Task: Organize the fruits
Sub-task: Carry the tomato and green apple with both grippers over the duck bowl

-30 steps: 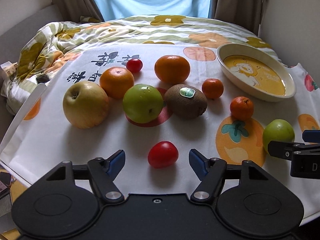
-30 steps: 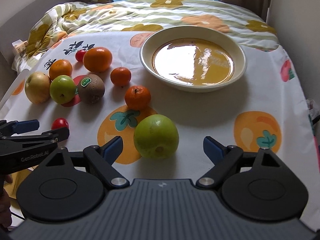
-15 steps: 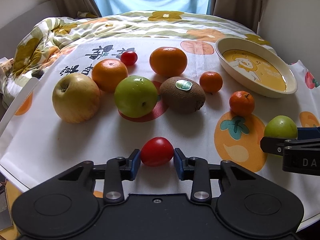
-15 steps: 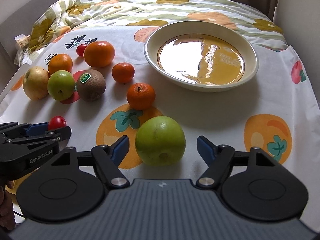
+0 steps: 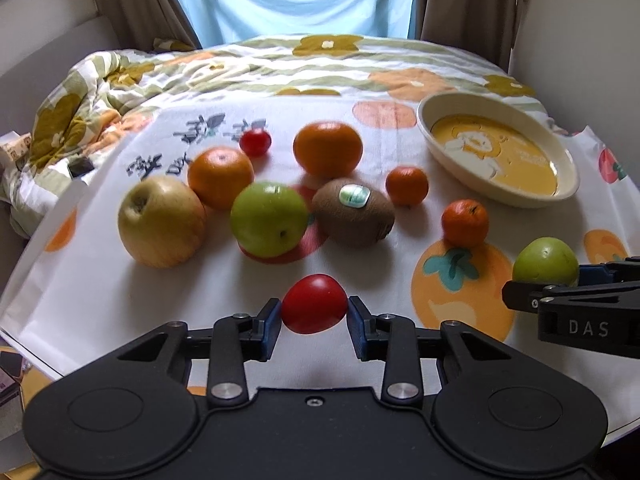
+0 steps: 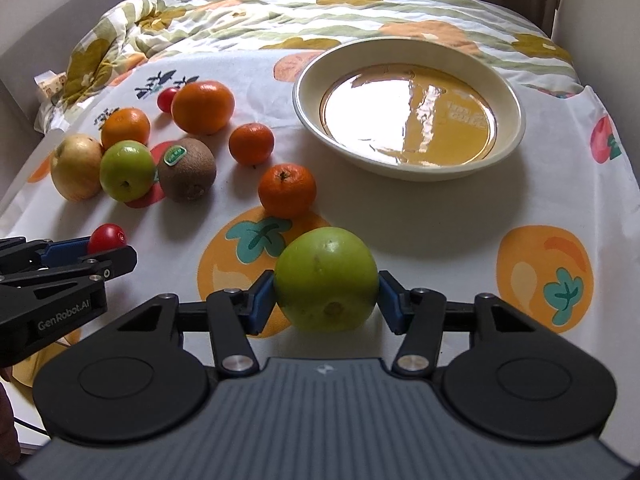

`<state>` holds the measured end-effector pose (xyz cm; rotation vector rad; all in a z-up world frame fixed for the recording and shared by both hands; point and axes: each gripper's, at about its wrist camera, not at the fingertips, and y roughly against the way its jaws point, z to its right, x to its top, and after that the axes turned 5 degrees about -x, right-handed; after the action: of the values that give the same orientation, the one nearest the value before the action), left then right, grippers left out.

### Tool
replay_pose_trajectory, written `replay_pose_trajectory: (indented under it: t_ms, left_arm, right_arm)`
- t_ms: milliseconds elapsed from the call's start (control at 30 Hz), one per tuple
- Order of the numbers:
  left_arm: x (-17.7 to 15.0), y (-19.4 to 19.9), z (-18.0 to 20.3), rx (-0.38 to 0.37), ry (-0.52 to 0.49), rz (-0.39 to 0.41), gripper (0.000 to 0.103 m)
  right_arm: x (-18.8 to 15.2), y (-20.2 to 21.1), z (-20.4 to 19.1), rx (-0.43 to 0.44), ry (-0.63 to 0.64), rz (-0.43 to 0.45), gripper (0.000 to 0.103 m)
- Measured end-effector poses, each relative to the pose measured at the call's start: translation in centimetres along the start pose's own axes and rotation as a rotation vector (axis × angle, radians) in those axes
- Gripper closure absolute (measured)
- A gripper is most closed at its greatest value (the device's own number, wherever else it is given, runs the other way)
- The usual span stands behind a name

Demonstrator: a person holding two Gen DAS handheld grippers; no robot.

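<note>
My left gripper point(image 5: 314, 318) is shut on a red tomato point(image 5: 314, 304), held at the table's near edge; it also shows in the right wrist view point(image 6: 106, 238). My right gripper point(image 6: 326, 300) is shut on a green apple point(image 6: 326, 280), which also shows in the left wrist view point(image 5: 546, 260). A cream bowl with a yellow inside point(image 6: 508, 88) stands at the back right, with nothing in it. On the cloth lie a yellow apple point(image 5: 162, 220), a second green apple point(image 5: 268, 218), a kiwi point(image 5: 354, 216), two large oranges point(image 5: 328, 148) and two small mandarins point(image 5: 464, 222).
A small cherry tomato point(image 5: 255, 142) lies behind the oranges. A bunched flowered quilt point(image 5: 92, 92) lies at the back left. The table's near edge point(image 5: 24, 336) runs just below both grippers. A wall stands at the right.
My right gripper has closed onto the green apple. My left gripper, open a second ago, closed on the red tomato and now holds it, lifted slightly.
</note>
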<state>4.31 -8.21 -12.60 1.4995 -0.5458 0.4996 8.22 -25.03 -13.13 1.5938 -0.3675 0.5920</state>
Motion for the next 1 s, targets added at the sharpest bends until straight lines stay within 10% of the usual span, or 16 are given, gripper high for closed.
replay_pose_trajectory:
  t_ms: [533,1000]
  left_arm:
    - [8.7,7.6,2.5,0.006,-0.093,0.219,0.064]
    - [17.7,-1.0,5.0,-0.14,-0.227,0.199,0.064]
  right_arm:
    - [5.6,7.6,3.4,-0.007,-0.033,0.139,0.034]
    - [13.0,4.9,8.3,-0.129,-0.149,0.182,0.034]
